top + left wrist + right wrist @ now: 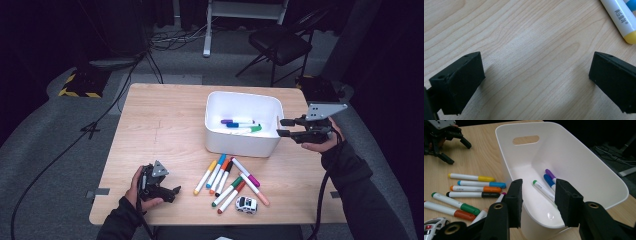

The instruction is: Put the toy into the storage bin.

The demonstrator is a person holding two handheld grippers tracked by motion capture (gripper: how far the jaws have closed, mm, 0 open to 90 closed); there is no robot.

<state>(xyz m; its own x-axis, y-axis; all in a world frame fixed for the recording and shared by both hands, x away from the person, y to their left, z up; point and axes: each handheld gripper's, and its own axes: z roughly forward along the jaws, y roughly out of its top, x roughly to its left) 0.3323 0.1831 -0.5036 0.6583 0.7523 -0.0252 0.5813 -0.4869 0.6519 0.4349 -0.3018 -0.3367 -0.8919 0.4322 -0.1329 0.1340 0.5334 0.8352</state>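
Near the table's front edge lie loose markers [227, 179], left hand-held gripper [175, 192] open and empty beside them; right hand-held gripper [281, 127], parted and empty over the white bin [242, 145], should clear its rim before reaching for another.

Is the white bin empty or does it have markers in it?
Not empty: the white bin holds three markers, purple, blue and green capped, lying on its floor.

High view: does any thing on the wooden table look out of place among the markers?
Yes. A small white toy car sits at the near end of the loose coloured markers, in front of the white plastic bin. It is the one item that is no marker.
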